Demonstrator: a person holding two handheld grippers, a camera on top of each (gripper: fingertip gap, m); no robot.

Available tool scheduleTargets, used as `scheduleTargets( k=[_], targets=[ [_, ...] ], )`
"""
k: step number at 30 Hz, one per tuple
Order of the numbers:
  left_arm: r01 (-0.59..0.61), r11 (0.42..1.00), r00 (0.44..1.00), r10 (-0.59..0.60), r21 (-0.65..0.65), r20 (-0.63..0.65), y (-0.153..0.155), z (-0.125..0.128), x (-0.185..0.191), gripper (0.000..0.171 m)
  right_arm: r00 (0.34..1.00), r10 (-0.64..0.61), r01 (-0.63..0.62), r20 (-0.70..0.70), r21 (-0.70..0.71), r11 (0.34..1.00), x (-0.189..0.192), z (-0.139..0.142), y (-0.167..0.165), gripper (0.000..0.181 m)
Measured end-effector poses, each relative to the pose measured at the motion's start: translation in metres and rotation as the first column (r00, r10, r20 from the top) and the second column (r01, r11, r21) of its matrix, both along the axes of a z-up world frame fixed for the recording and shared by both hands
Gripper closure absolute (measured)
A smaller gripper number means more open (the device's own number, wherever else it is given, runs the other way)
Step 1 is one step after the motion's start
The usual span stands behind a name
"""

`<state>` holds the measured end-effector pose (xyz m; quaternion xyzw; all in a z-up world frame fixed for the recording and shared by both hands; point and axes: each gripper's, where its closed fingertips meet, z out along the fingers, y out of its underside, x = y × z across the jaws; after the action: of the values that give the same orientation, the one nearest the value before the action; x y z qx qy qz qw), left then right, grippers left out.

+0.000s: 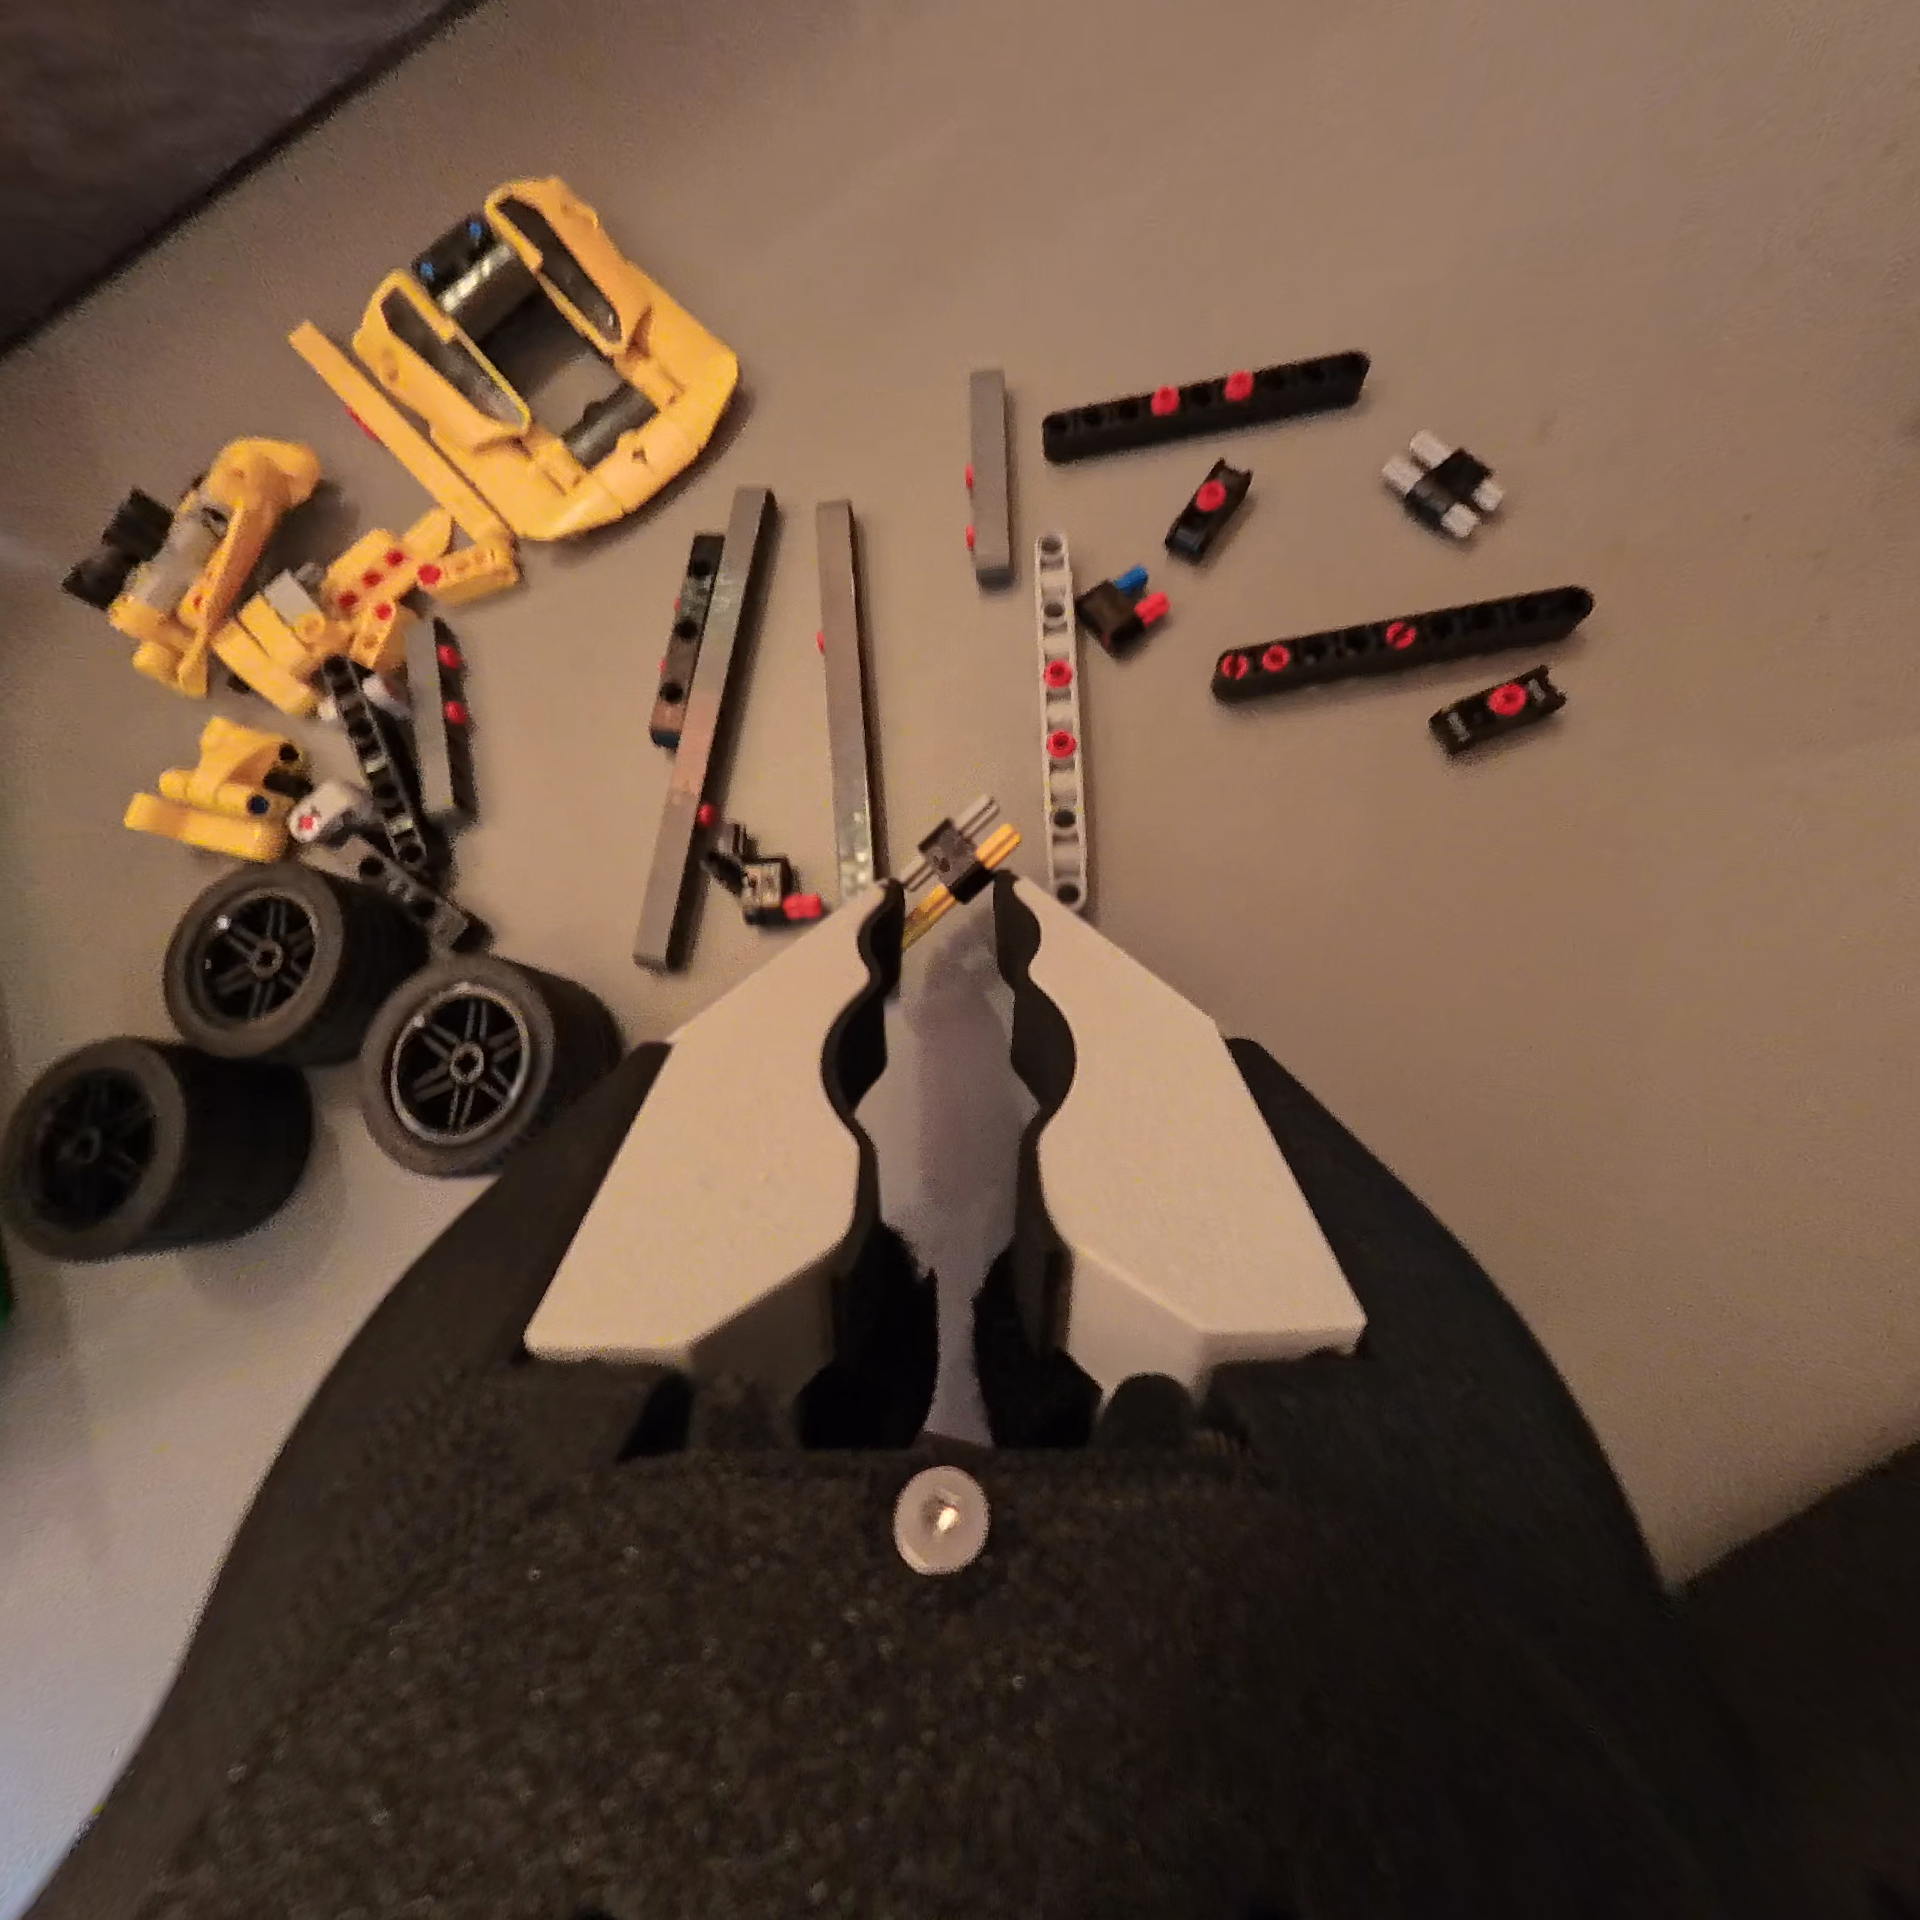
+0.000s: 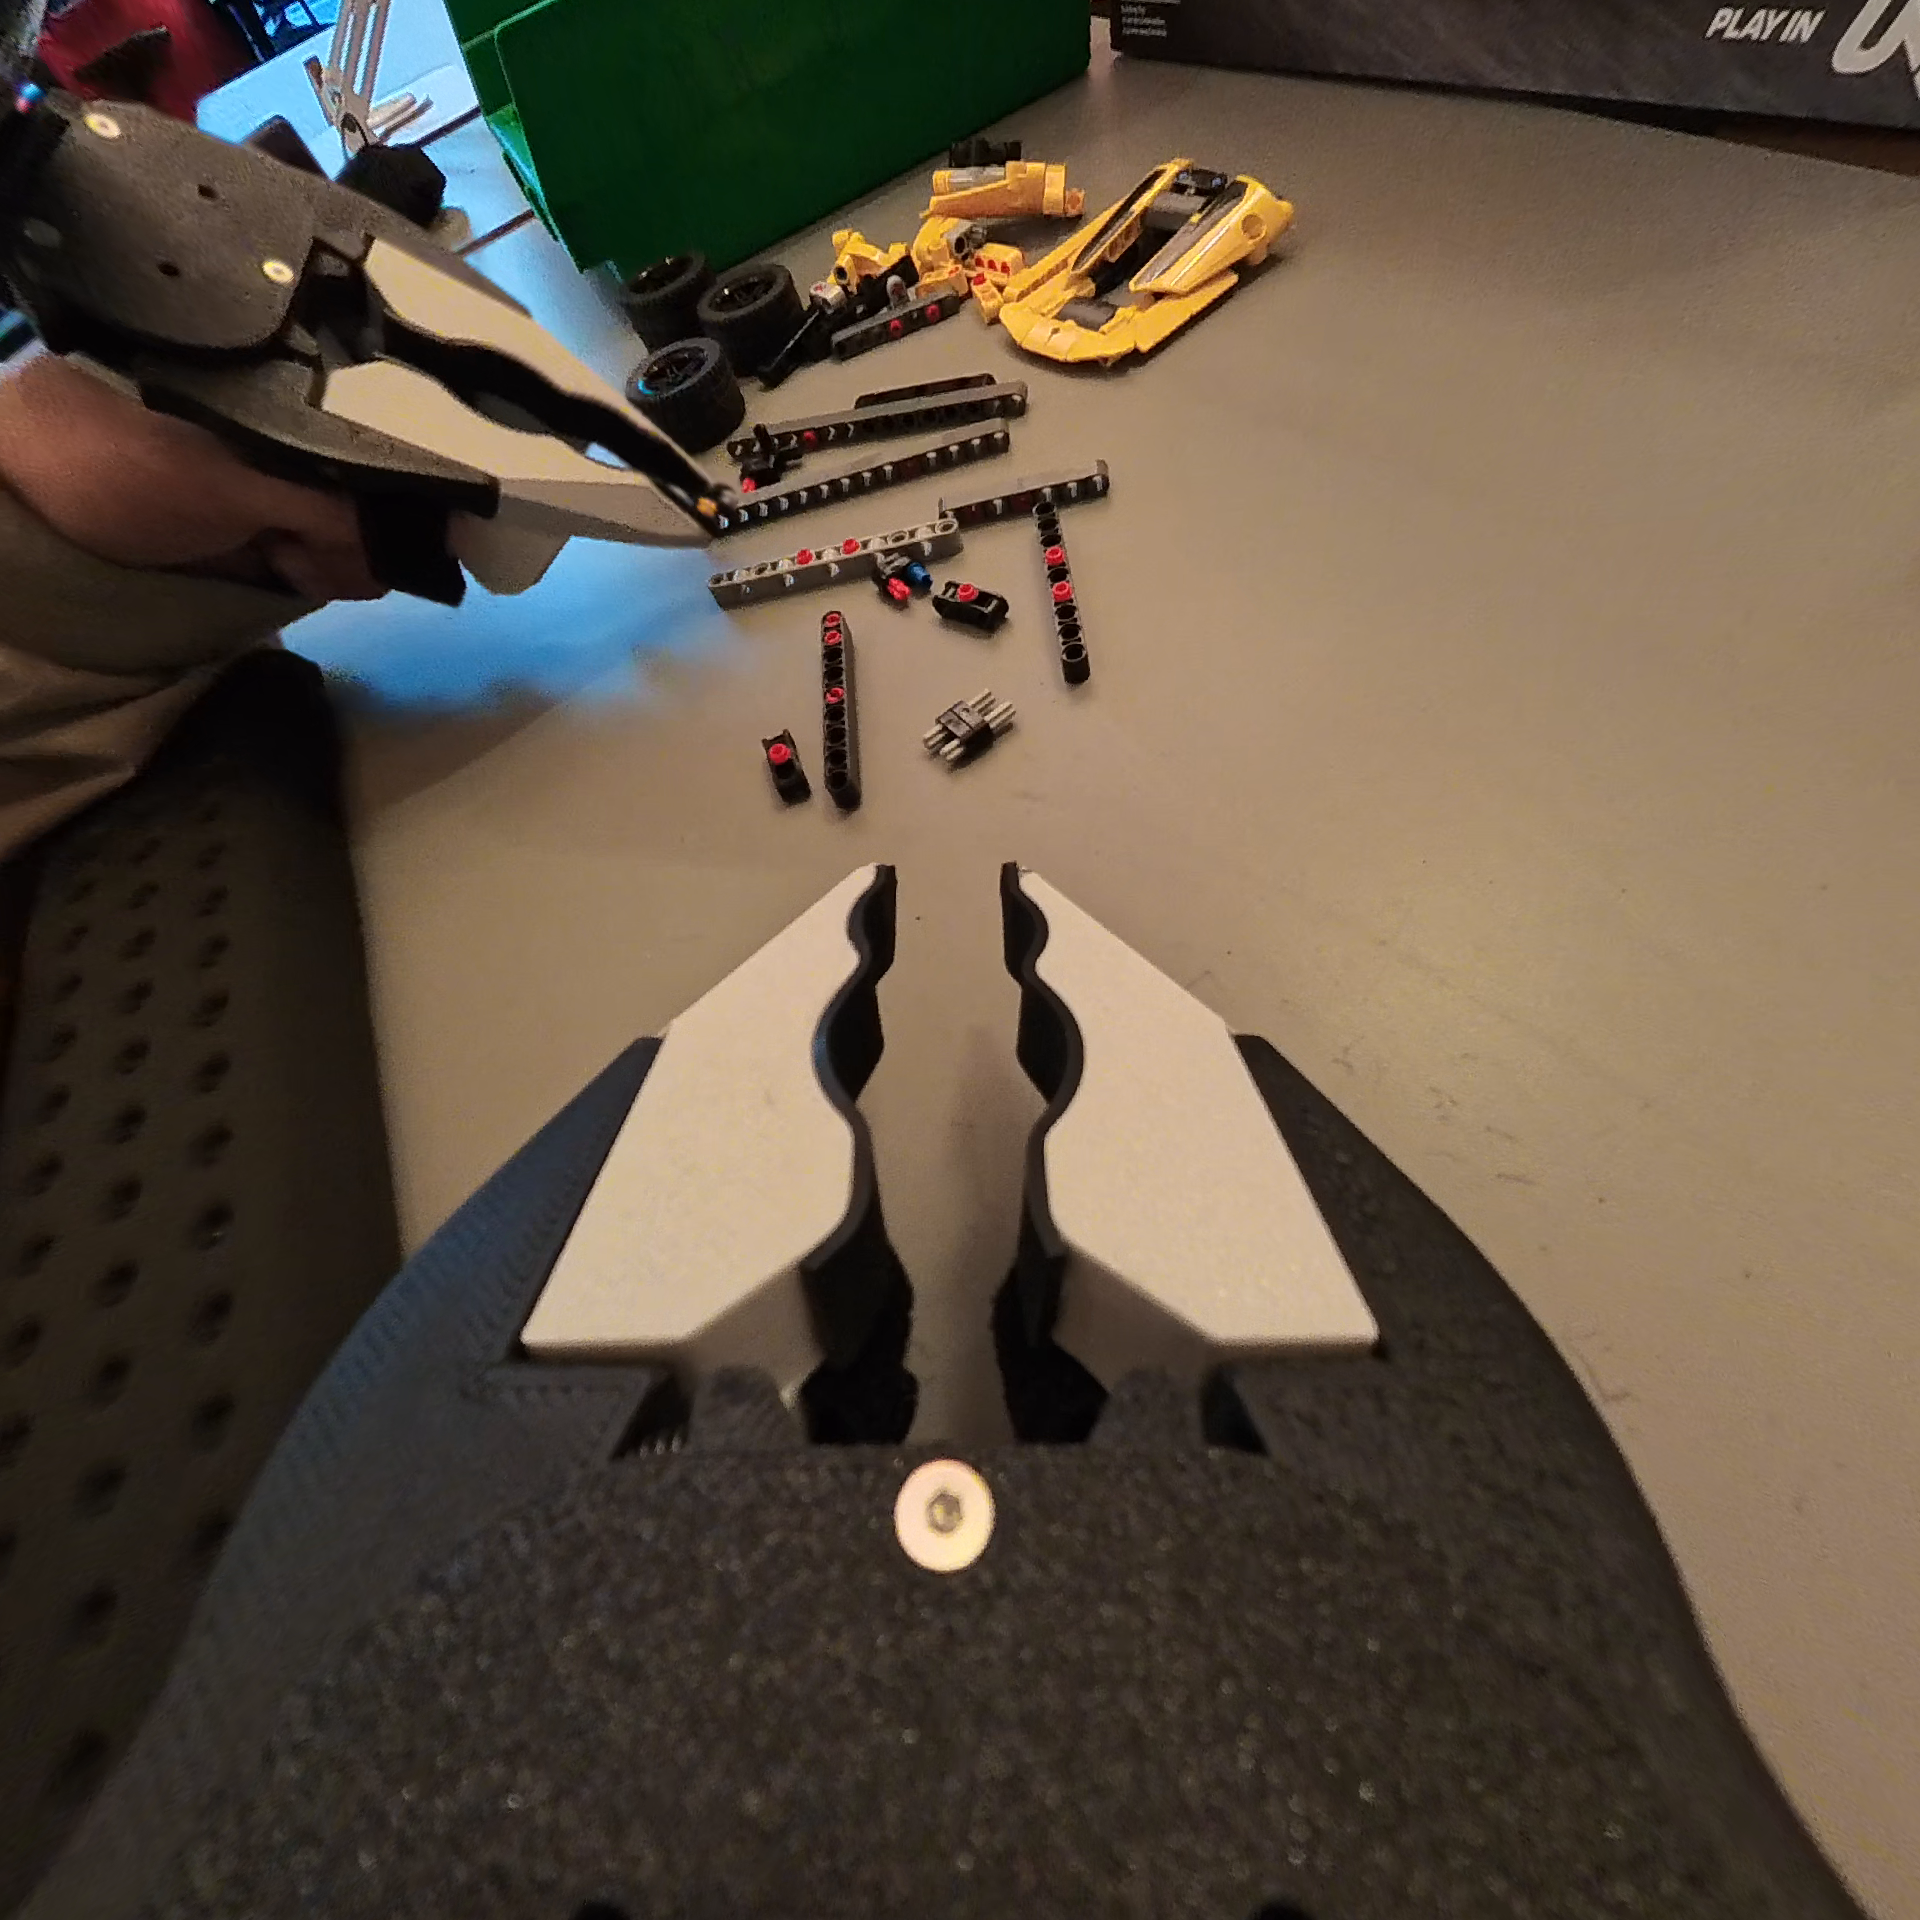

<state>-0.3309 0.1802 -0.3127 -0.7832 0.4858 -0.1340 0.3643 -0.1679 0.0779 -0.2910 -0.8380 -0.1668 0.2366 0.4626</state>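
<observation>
My left gripper [image 1: 945, 888] is shut on a small black connector [image 1: 951, 857] with a grey pin and a yellow axle, held just above the grey table [image 1: 1455, 1039]. A light grey beam [image 1: 1060, 717] with red pins lies just beyond its tips. The left gripper also shows in the right wrist view [image 2: 712, 509], held by a person's hand [image 2: 156, 499] over the long beams. My right gripper [image 2: 948, 873] is open and empty, low over the table. Nearest ahead are a black beam [image 2: 840, 712], a short black piece [image 2: 784, 769] with a red pin, and a black connector [image 2: 966, 727] with grey pins.
A yellow car body [image 1: 623, 416] [image 2: 1143, 270], yellow sub-assemblies [image 1: 208, 592] and three black wheels [image 1: 260, 945] [image 2: 686, 390] lie far left. Long grey beams [image 1: 707, 727] and black beams [image 1: 1403, 644] are scattered about. A green box [image 2: 779, 104] and a dark printed box [image 2: 1507, 42] stand behind. A perforated dark mat [image 2: 156, 1143] lies left. There is about 20 centimetres between the tips of the two grippers. The short black piece [image 2: 784, 769] sits 9 centimetres or so from the ends of my right fingers. It is also in sight in the left wrist view [image 1: 1517, 707].
</observation>
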Motion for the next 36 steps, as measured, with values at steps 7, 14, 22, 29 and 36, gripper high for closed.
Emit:
scheduleTargets(
  k=[7, 14, 22, 29, 36],
  targets=[
    [-0.087, 0.992, 0.996, 0.087, -0.086, -0.009, -0.012, -0.012, -0.021, 0.154, 1.0, -0.003, 0.002, 0.017, 0.009, 1.0, 0.0, 0.0, 0.0, 0.164],
    [-0.142, 0.98, 0.984, 0.156, -0.137, 0.092, -0.015, 0.004, -0.038, 0.143, 1.0, -0.011, 0.011, 0.026, 0.012, 1.0, 0.002, -0.001, 0.001, 0.165],
    [-0.105, 0.991, 0.924, 0.13, -0.088, 0.36, -0.036, 0.052, -0.026, 0.143, 0.999, -0.007, 0.006, 0.037, 0.038, 0.999, 0.001, 0.002, 0.003, 0.165],
    [-0.222, 0.971, 0.949, 0.237, -0.092, 0.207, -0.033, 0.023, -0.01, 0.143, 0.997, 0.041, -0.05, 0.071, 0.132, 0.99, -0.01, 0.016, 0.002, 0.165],
    [-0.217, 0.971, 0.951, 0.233, -0.096, 0.205, -0.044, 0.036, -0.008, 0.143, 0.994, 0.042, -0.059, 0.105, 0.165, 0.984, -0.011, 0.018, 0.001, 0.166]
  ],
)
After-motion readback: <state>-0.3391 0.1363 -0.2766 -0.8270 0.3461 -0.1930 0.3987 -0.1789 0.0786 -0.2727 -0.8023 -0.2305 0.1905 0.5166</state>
